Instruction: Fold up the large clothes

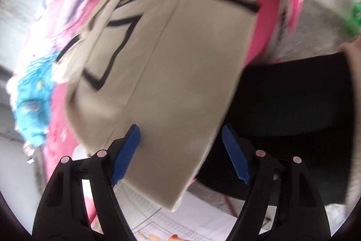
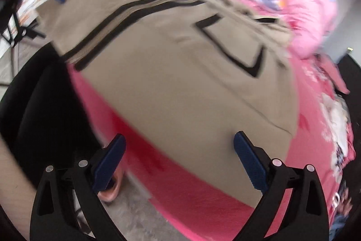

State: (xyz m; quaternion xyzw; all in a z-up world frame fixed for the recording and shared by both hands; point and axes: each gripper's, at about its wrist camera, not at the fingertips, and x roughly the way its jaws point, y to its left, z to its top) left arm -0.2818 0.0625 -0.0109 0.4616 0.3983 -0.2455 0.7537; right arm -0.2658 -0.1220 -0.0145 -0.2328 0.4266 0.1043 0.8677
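A beige garment (image 1: 171, 73) with black trim is seen spread over pink bedding (image 2: 203, 191). Ahead of it, the left tool (image 1: 181, 150) and right tool (image 2: 179, 157) are held with fingers spread, nothing pinched.

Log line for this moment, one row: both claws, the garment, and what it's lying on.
left claw: open, empty | right claw: open, empty | beige jacket: spread flat, black trim up | under it: pink bedding | frames: motion-blurred

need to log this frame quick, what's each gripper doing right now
Left gripper: open, holding nothing, jaws either side of the beige garment edge.
Right gripper: open, holding nothing, over the beige garment on the pink bedding.
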